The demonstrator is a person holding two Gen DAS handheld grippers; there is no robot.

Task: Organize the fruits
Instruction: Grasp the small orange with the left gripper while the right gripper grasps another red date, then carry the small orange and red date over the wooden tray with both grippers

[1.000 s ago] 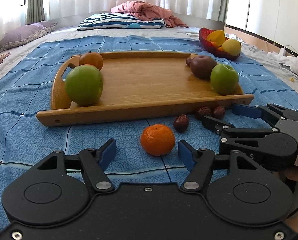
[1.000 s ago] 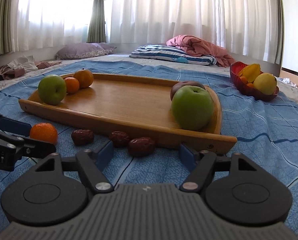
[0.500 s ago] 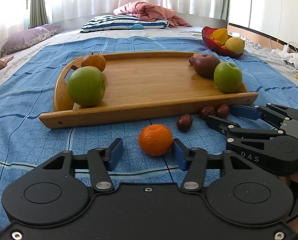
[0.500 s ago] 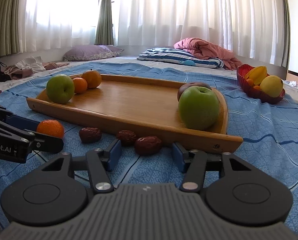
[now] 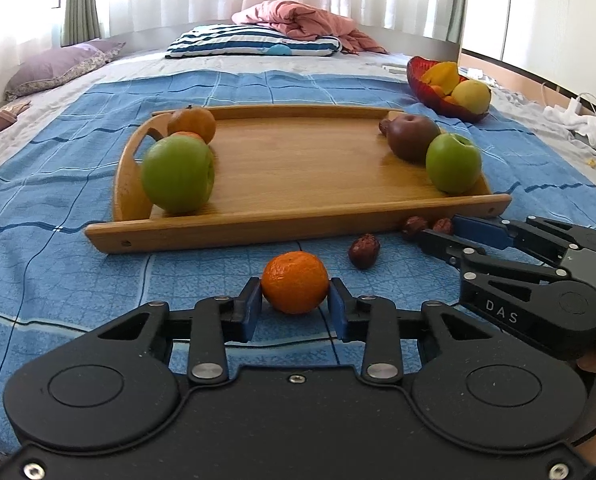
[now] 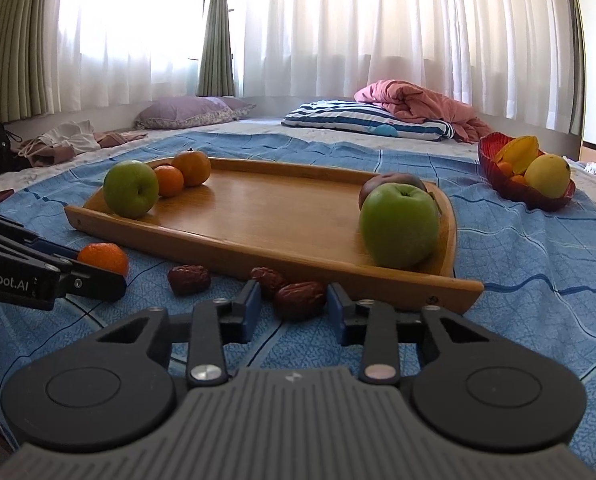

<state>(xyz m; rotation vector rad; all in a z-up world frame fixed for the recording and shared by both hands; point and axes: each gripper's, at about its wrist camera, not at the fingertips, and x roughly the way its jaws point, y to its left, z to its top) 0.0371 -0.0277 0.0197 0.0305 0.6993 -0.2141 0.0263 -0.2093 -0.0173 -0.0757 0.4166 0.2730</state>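
Note:
A wooden tray (image 5: 298, 224) lies on the blue blanket and holds two green apples (image 5: 177, 174) (image 5: 453, 163), oranges (image 5: 192, 123) and a dark red apple (image 5: 412, 137). My left gripper (image 5: 295, 304) is shut on a loose orange (image 5: 295, 282) in front of the tray. My right gripper (image 6: 294, 308) has its pads either side of a red date (image 6: 300, 300) and looks closed onto it. Two more dates (image 6: 189, 279) (image 6: 268, 277) lie beside it. The right gripper also shows in the left wrist view (image 5: 450, 232).
A red bowl (image 5: 438, 104) with yellow fruit stands at the back right. Pillows (image 5: 254, 42) and a pink blanket (image 5: 306, 20) lie at the far end. The tray's front rim (image 6: 258, 256) stands just beyond the dates.
My left gripper has closed in from open onto the loose orange. My right gripper has narrowed around the nearest date and moved slightly forward.

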